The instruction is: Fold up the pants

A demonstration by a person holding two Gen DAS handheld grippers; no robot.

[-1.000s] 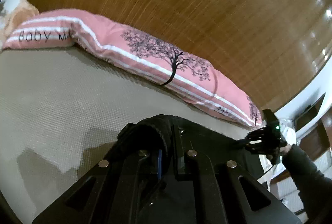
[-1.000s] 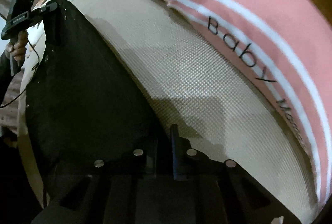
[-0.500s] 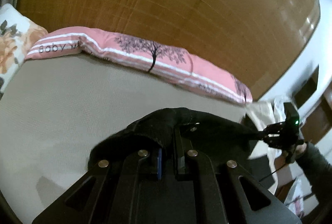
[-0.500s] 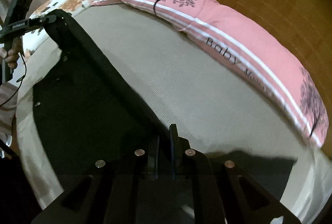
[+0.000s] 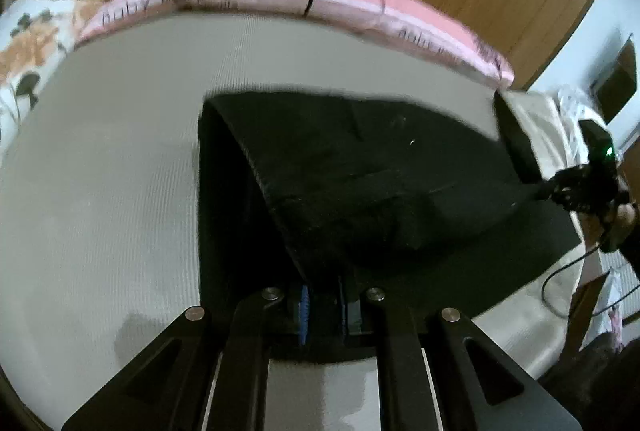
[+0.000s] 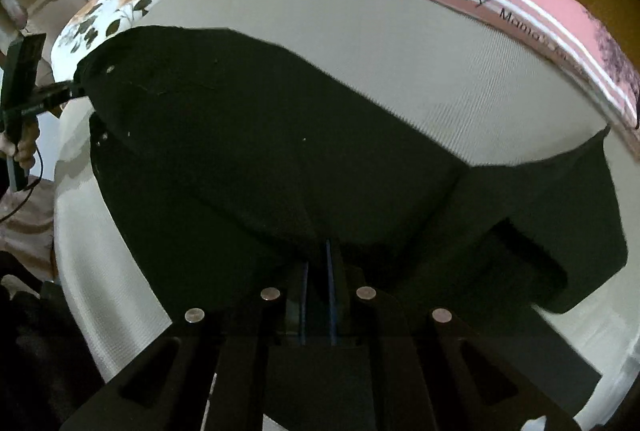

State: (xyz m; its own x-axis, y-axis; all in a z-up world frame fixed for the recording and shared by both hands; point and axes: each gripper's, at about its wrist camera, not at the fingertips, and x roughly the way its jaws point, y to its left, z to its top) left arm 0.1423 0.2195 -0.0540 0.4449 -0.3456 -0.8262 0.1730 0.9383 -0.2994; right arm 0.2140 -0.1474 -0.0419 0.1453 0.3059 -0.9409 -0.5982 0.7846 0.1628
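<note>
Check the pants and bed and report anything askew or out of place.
Nothing looks damaged or spilled. The black pants hang mid-fold, pinched by the left hand-held gripper and the right hand-held gripper, so one end droops unevenly on the beige mattress.

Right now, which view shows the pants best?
The right wrist view: the pants spread across the bed, one end in the left gripper, the other in the right gripper. The left wrist view shows them closer and blurred, part hidden by the fold.
</note>
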